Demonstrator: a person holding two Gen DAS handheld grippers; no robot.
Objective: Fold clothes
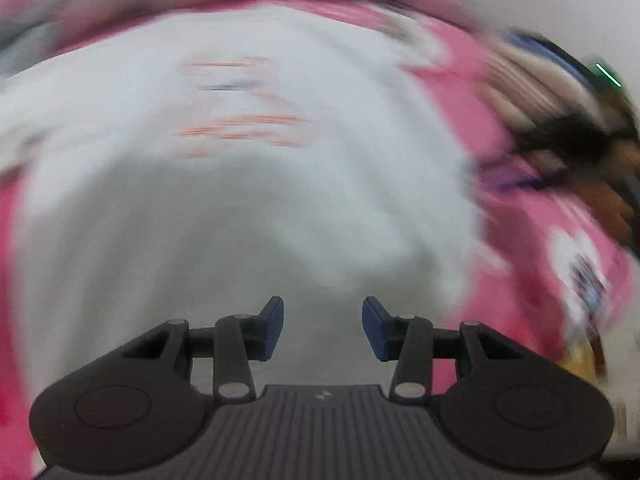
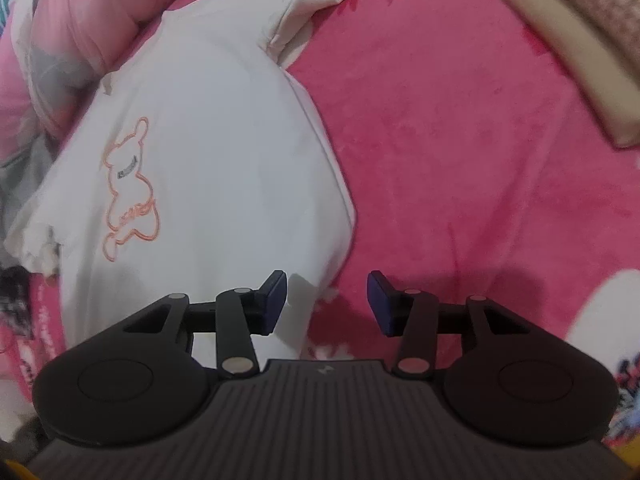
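White cotton, a shirt with an orange outline print, lies spread on the pink blanket. In my right view its long axis runs from the near lower left, under my fingers, up and away toward the sleeve at the top. Its right-hand edge slants down to a corner that ends just between and ahead of my right gripper. That corner is what the coming move turns on, as I judge it: the cloth lies to the left of my right fingers' gap, with bare blanket to the right, so the left finger is over shirt and the right one over blanket.

My right gripper is low and looks forward along the blanket, its jaws apart and holding nothing.

My left gripper hangs over the middle of the shirt, jaws likewise apart and empty. That view is smeared, so I cannot tell how close it is to the cloth or which hem lies nearest. The print sits ahead of it, and the other gripper shows as a dark blur at the right.

The right hand is nearer an edge. Whether the shirt is laid flat or already folded once, I cannot say.
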